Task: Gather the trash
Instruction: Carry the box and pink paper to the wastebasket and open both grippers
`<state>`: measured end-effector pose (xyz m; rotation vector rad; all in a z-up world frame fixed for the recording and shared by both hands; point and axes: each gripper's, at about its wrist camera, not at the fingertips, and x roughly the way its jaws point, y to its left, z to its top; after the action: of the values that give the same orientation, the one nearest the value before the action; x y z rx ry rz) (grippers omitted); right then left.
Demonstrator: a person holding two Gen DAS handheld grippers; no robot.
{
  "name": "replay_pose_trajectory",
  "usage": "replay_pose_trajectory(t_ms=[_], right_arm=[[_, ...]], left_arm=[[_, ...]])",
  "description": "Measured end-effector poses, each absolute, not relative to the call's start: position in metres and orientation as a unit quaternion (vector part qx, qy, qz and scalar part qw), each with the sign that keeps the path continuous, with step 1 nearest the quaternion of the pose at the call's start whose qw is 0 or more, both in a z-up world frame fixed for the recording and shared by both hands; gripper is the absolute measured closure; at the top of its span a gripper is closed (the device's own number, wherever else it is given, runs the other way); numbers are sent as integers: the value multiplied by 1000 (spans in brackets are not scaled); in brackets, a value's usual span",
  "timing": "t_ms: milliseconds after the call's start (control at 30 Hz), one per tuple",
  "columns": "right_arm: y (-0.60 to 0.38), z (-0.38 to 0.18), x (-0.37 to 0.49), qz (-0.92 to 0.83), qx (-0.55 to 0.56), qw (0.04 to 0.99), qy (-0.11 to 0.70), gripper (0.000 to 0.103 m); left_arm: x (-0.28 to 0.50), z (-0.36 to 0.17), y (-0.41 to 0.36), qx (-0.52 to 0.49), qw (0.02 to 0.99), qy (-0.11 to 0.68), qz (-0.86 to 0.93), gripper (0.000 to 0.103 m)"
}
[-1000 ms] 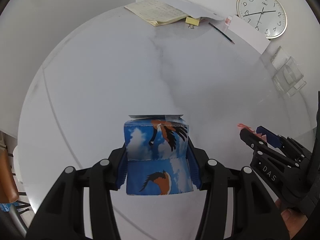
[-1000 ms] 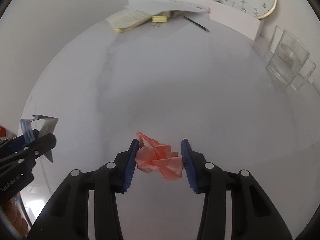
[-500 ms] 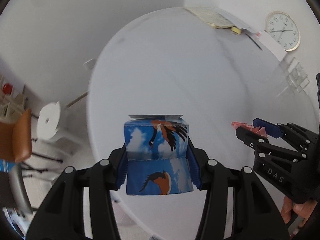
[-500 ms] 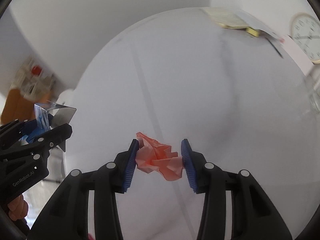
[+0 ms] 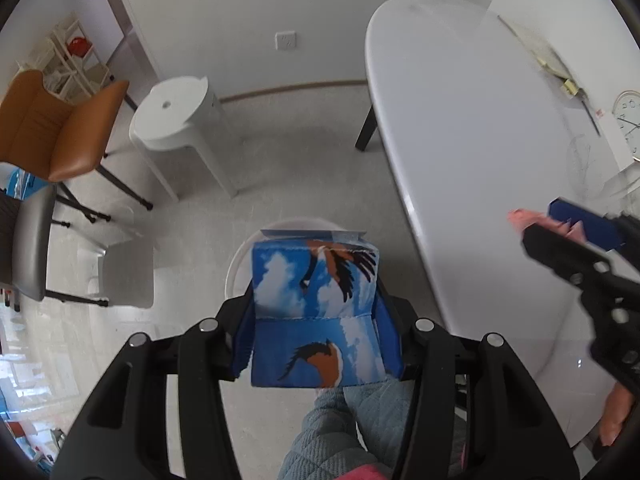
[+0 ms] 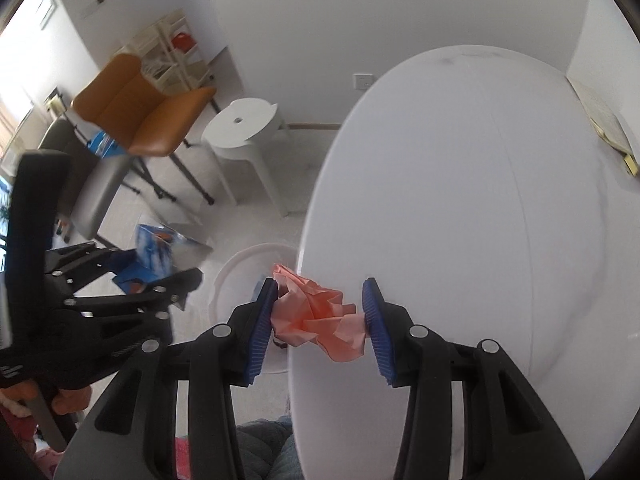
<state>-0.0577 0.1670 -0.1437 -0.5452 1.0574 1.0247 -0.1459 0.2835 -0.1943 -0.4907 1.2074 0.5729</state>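
My left gripper (image 5: 316,316) clamps the carton (image 5: 316,312), my right gripper (image 6: 320,316) the paper wad (image 6: 316,312); neither is yet dropped in the bin (image 6: 240,264) below.

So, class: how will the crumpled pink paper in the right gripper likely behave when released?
The crumpled pink paper, creased between the right gripper pads, is probably very light and soft. It should drop slowly, may drift, and likely won't roll far.

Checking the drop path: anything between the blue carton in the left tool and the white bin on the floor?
Nothing visible. The blue carton hangs clamped in the left tool right over the white bin, with only open air between. The table edge lies beside it.
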Motion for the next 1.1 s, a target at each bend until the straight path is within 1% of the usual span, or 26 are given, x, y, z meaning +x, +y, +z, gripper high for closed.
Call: replay_pose_trajectory(t_ms=[33,100,133,200,300,533,633,900,933,967,1033,1100], right_arm=[[169,-144,-62,463,-249,705,475,59],[173,-144,-68,466,-257,702,474,59],[174,-144,-69,466,-260,700,474,58],[176,-145,-75,466,-264,699,474,58],[178,-145,-76,466,-266,697,476,58],[192,-149,-80,486,-271,681,476,56],[204,-154,-88,504,-280,668,471,56],[247,-186,-113,543,-305,615,483,55],[251,-192,-117,545,-311,609,484,50],[254,-198,-120,546,-319,603,487,43],[257,-209,-124,541,-335,597,488,35],[256,-212,-125,538,-341,596,489,32]], left_arm=[[-151,-200,285,-228,753,559,263,53],[-156,-209,287,-235,747,564,262,47],[-157,-211,288,-238,745,565,264,45],[-161,-212,290,-244,744,562,265,37],[-166,-209,294,-248,748,557,263,31],[-180,-193,296,-245,759,542,264,26],[-193,-184,300,-251,760,535,271,22],[-237,-186,314,-263,733,540,319,21],[-240,-187,314,-267,729,542,323,21],[-244,-190,315,-272,724,544,327,21],[-249,-195,317,-278,716,547,331,21],[-251,-197,316,-282,711,550,334,21]])
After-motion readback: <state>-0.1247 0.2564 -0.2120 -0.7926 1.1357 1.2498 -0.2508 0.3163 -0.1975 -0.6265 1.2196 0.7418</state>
